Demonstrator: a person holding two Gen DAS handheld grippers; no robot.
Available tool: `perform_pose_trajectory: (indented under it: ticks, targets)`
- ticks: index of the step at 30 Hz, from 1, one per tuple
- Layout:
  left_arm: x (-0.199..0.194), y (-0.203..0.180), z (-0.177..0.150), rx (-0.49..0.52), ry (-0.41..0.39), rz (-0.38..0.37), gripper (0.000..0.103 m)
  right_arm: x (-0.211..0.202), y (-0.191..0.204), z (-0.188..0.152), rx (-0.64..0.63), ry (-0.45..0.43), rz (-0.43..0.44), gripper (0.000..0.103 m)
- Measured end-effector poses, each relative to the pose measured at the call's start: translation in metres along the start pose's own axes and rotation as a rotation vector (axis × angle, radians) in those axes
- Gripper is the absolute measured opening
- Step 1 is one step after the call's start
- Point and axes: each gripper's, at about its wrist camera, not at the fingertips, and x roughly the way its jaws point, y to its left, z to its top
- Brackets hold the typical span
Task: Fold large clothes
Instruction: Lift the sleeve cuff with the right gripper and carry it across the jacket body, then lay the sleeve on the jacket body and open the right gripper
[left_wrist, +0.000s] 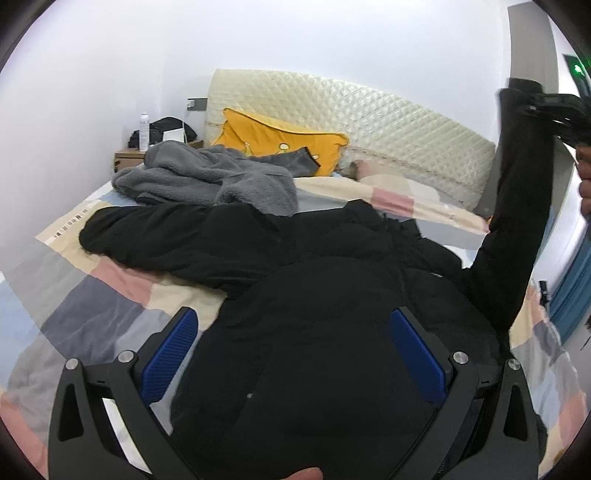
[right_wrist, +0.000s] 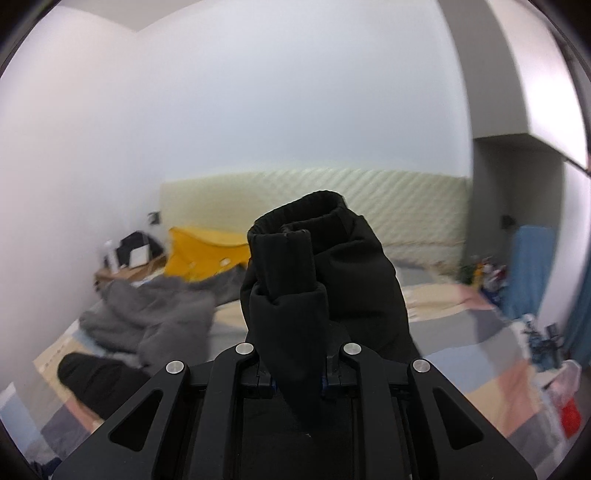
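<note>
Above the bed (left_wrist: 110, 295), the right claw (right_wrist: 297, 384) grips the black jacket's (left_wrist: 314, 295) sleeve (right_wrist: 314, 277) high, the left claw (left_wrist: 295, 343) spread wide over the body, so sweep that cuff smoothly across the chest.

Left gripper (left_wrist: 293, 334): matte black linkage frame, triangular cut-outs, four silver round pivot screws, ribbed blue finger pads (left_wrist: 417, 354). Right gripper (right_wrist: 297, 384): identical black frame, triangular cut-outs, four silver pivot screws, blue pads barely visible. Bare skin of hand (left_wrist: 584, 177) at frame edge.
</note>
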Motion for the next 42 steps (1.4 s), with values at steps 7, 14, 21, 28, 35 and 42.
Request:
perform_pose_trajectory:
  ticks: [7,14,21,28,35,42]
  targets:
    - [0.009,0.019,0.002,0.016,0.016,0.081,0.103,0.064,0.088,-0.064,0.017,0.099,0.146,0.014]
    - [0.026,0.062,0.007,-0.077,0.05,0.155,0.103,0.124,0.136,-0.153,0.029,0.268,0.206,0.014]
    - [0.037,0.06,0.003,-0.062,0.071,0.145,0.103,0.162,0.188,-0.222,-0.102,0.42,0.255,0.015]
    - [0.052,0.058,-0.001,-0.064,0.105,0.124,0.103,0.192,0.191,-0.248,-0.124,0.544,0.25,0.019]
    - [0.057,0.052,-0.003,-0.058,0.117,0.113,0.103,0.171,0.211,-0.245,-0.201,0.546,0.304,0.067]
    - [0.043,0.046,-0.002,-0.019,0.073,0.109,0.103,0.126,0.198,-0.217,-0.168,0.476,0.364,0.067]
